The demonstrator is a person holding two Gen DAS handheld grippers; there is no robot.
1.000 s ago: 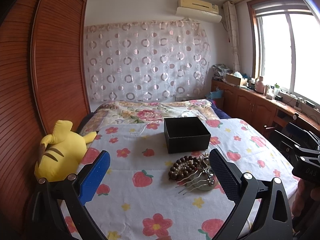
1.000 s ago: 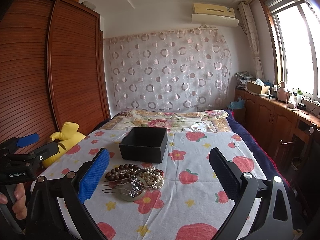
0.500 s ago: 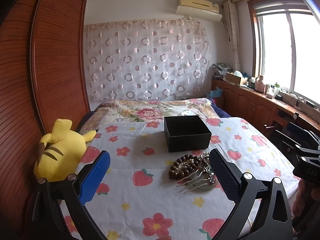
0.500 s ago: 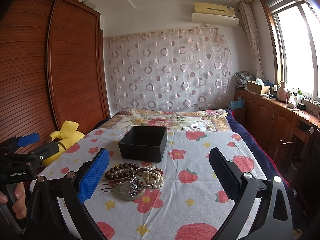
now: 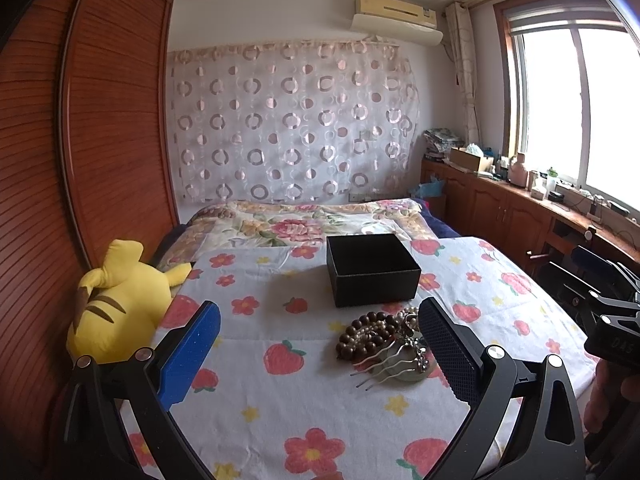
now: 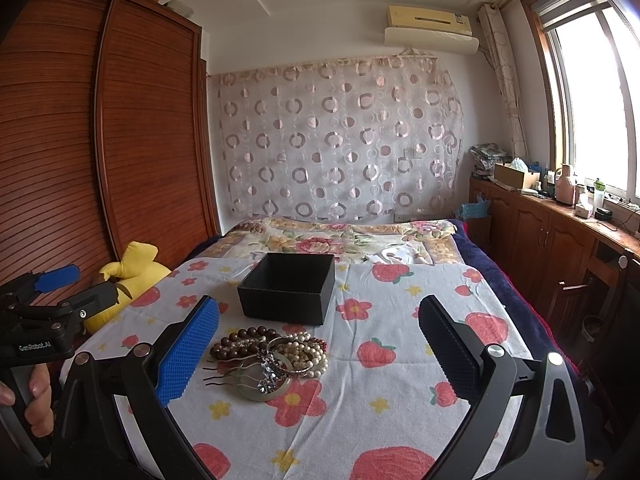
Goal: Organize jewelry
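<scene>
A pile of jewelry (image 5: 386,340) lies on the flowered bedspread: dark wooden beads, pearl strands, a silver hair comb and a pale bangle. It also shows in the right wrist view (image 6: 268,356). An open, empty black box (image 5: 372,270) stands just behind the pile, also in the right wrist view (image 6: 290,288). My left gripper (image 5: 320,354) is open and empty, held above the bed with the pile near its right finger. My right gripper (image 6: 320,354) is open and empty, with the pile near its left finger.
A yellow plush toy (image 5: 116,300) lies at the bed's left edge by the wooden wardrobe (image 5: 80,140). A floral quilt (image 5: 304,224) covers the far end of the bed. Wooden cabinets (image 6: 560,240) with clutter run along the right under the window.
Both grippers have drifted very slightly. The jewelry and box have not moved.
</scene>
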